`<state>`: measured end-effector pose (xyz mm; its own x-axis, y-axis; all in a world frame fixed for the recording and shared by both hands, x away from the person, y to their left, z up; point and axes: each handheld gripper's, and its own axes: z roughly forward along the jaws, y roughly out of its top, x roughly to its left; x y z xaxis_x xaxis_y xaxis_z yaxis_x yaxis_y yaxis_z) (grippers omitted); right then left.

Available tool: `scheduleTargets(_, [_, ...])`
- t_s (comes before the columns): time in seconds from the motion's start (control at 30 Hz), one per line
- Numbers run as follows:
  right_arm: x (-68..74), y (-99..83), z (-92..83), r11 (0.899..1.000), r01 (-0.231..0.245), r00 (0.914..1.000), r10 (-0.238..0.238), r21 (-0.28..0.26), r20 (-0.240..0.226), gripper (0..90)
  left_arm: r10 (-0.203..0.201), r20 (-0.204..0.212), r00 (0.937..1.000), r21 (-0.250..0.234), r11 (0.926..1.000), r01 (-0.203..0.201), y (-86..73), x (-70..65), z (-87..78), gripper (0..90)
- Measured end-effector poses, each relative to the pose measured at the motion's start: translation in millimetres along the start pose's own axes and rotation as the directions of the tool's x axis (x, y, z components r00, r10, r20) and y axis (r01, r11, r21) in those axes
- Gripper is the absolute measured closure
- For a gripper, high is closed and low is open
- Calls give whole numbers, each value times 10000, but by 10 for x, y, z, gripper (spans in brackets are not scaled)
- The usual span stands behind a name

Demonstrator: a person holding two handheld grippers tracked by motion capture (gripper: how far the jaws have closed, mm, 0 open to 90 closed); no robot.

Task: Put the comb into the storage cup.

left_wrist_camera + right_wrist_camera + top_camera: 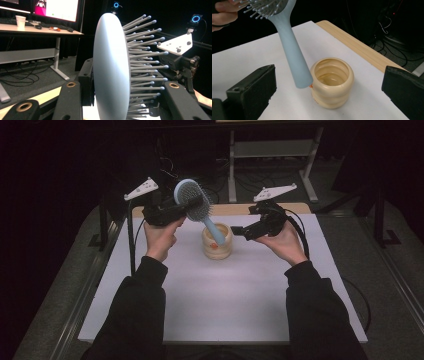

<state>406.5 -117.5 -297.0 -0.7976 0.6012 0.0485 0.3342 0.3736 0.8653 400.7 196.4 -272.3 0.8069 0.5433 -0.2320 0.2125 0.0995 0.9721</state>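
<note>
Surface: white table [220,295], wood strip at its 12 o'clock edge.
Room: dark; desk [37,31] and monitor [58,8] behind.
Left gripper [172,210]: clamps brush [192,200] by the head, handle slanting toward 5 o'clock over cup [217,242].
Right gripper [247,231]: jaws spread wide, holding nothing, at cup's 3 o'clock.

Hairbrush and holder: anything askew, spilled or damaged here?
Nothing spilled or damaged. The blue hairbrush hangs tilted, head clamped in the left gripper, its handle end beside the upright wooden holder, not inside it. The right gripper stands open.
</note>
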Motion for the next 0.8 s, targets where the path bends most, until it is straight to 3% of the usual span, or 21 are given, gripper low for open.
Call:
scheduleTargets(0.27, [-41,-142,-143,9999,-17,9998,19,-121,200,0,188,-84,9998,-133,9997,-189,117,0,13,541])
scheduleTargets(0.8, [-163,-509,-455,9958,-595,9973,623,-691,388,0,665,-336,9972,-193,9976,-672,307,59,68,541])
